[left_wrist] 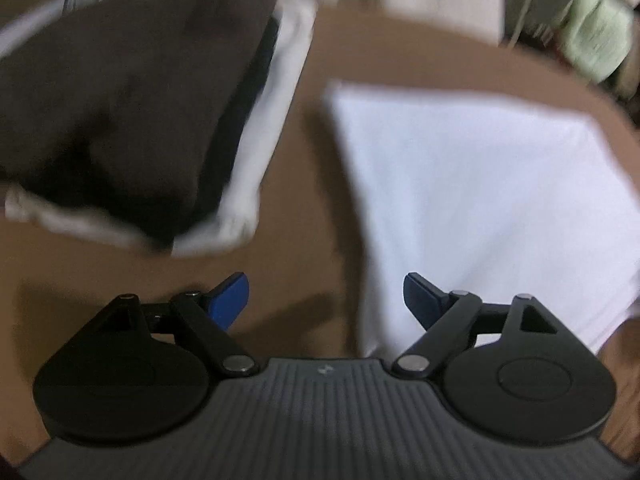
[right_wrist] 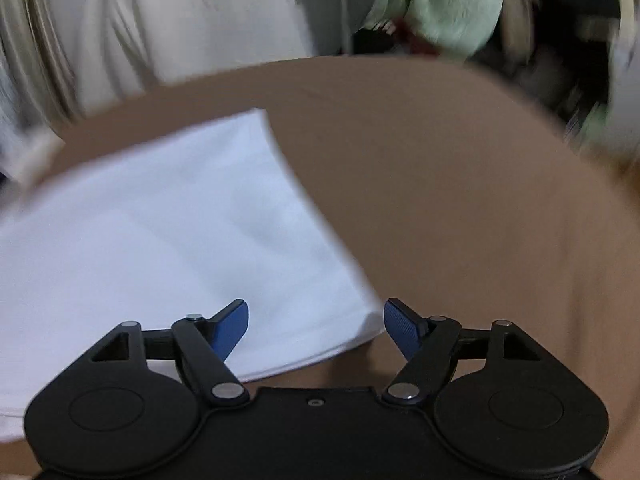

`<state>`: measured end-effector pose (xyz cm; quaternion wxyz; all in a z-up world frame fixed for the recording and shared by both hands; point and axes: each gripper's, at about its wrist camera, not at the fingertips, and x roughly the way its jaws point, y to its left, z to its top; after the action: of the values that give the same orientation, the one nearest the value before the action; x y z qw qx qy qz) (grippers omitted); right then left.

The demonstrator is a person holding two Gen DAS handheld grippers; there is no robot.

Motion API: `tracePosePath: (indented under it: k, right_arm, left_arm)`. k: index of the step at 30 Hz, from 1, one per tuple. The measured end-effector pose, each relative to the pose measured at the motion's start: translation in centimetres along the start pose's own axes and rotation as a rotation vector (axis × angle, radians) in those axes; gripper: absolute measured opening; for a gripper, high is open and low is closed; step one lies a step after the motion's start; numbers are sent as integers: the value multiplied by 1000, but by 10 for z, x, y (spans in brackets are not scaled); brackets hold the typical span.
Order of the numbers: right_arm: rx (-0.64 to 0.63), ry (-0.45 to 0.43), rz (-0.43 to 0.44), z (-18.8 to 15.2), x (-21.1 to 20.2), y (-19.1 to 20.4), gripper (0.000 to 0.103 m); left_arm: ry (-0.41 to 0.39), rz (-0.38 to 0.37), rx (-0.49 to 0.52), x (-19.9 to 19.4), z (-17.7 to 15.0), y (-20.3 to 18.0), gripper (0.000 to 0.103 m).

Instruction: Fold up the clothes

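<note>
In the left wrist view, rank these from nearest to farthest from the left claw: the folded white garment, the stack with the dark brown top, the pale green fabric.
1. Folded white garment: on the brown surface, its near edge right by the left claw, to the right.
2. Dark brown stack: further off, upper left.
3. Pale green fabric: past the surface's far edge, upper right.

Both my grippers are wide open.
My left gripper (left_wrist: 326, 300) tips downward, blue fingers (left_wrist: 232, 300) spread apart, nothing between them. My right gripper (right_wrist: 316, 330) tips downward too, fingers (right_wrist: 402, 330) spread and empty.
</note>
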<state>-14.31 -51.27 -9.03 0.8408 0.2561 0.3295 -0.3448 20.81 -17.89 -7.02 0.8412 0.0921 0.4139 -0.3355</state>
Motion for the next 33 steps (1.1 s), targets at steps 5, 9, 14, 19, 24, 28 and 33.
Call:
tracePosePath:
  k: [5,9,14,19,24,28,33]
  right_arm:
    - [264,143,246,-27,-1,-14,79]
    - [342,162,282,-40,7,-18,79]
    - [383,123,277,-33,28,-27,81]
    - [372,21,254,-23,47,-22,88]
    - [256,-35,296,-18,52,-23,54]
    - [274,-55,329,-10,64,-31,15]
    - [130,-156,378,26,25,20,14]
  left_arm:
    - [-55,-175,-15,2,11,-47,84]
    - [55,-219,2,40,16,-92,84]
    - [299,-255,25,88,0,-143,87]
    - [310,-192,197,90,-9,-176,89]
    - [298,-147,318,91,-14,-194,90]
    - [285,-136,348,87,-16,-190,90]
    - [226,-366,16,55,19,-115,73]
